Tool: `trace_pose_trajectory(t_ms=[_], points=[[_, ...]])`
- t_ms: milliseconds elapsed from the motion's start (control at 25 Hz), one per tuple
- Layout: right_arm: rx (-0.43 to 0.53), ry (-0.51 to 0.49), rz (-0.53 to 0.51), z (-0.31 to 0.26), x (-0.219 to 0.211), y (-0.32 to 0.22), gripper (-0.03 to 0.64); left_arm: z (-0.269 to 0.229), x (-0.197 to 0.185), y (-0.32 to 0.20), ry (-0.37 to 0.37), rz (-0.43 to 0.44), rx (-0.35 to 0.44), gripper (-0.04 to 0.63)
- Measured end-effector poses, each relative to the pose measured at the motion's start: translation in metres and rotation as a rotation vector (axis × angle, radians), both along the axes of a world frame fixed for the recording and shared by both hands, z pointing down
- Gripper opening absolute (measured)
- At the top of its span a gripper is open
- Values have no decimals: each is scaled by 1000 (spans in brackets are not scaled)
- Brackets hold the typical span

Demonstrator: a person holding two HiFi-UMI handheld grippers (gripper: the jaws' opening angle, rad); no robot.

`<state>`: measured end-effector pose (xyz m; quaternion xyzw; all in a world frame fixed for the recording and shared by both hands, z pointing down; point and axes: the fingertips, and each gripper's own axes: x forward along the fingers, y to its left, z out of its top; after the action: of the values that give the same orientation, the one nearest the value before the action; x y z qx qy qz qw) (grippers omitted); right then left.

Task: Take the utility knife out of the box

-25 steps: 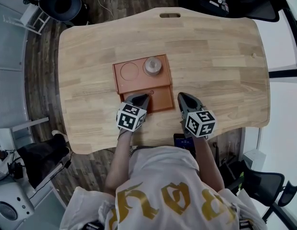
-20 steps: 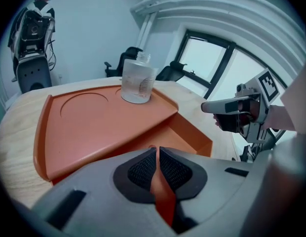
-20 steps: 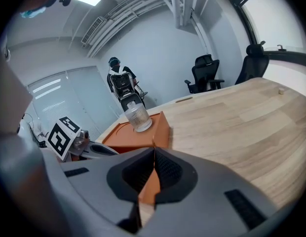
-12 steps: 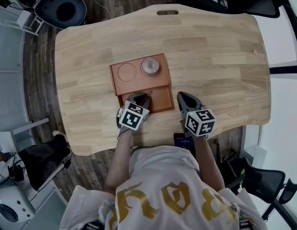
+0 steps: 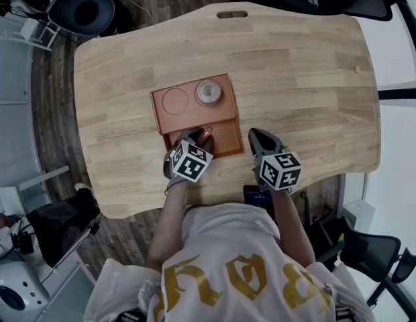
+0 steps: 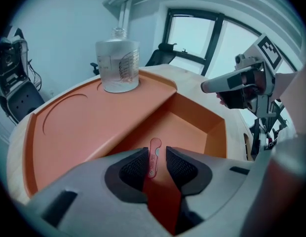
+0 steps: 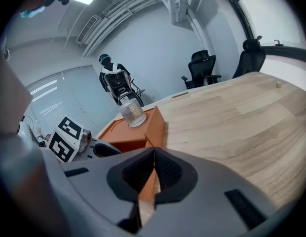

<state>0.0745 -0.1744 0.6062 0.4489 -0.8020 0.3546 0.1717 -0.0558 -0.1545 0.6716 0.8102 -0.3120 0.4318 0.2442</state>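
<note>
An orange box [image 5: 188, 116] lies on the wooden table [image 5: 295, 79], with an open compartment [image 6: 192, 127] at its near side. My left gripper [image 5: 194, 138] hangs over that compartment, shut on a slim red utility knife [image 6: 154, 157]. The knife's tip [image 5: 206, 132] pokes out past the jaws in the head view. My right gripper [image 5: 260, 138] rests just right of the box's near corner [image 7: 155, 122], its jaws shut with nothing between them. In the left gripper view the right gripper [image 6: 212, 85] shows beyond the box's right wall.
A clear glass jar [image 5: 209, 92] stands on the box's raised far part, beside a round recess [image 5: 175, 101]. The table's far edge has a slot handle [image 5: 234, 14]. Office chairs [image 5: 87, 5] stand beyond the table.
My left gripper has tilted and shifted slightly right over the compartment, and the knife's tip now shows past its jaws. The right gripper has stayed put.
</note>
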Motion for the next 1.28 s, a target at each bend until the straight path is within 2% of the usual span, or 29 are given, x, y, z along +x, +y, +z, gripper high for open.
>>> trace_pose_trajectory(t_ms=[200,400,640,880,1280], points=[[-2,-4,1,1,1,-2,12,3,0,0,-49,19,8,97],[-3,-5,0,1,2,-1,12,3,-3,-3,-83,22,30,69],[3,-8,8,-1,4,0,12,4,-3,-1,-86,56,29,57],[21,-12,12,-10,8,0,12,1,1,9,-75,78,-6,57],[60,-34,34,-27,9,3,12,-20,2,7,-48,61,60,57]])
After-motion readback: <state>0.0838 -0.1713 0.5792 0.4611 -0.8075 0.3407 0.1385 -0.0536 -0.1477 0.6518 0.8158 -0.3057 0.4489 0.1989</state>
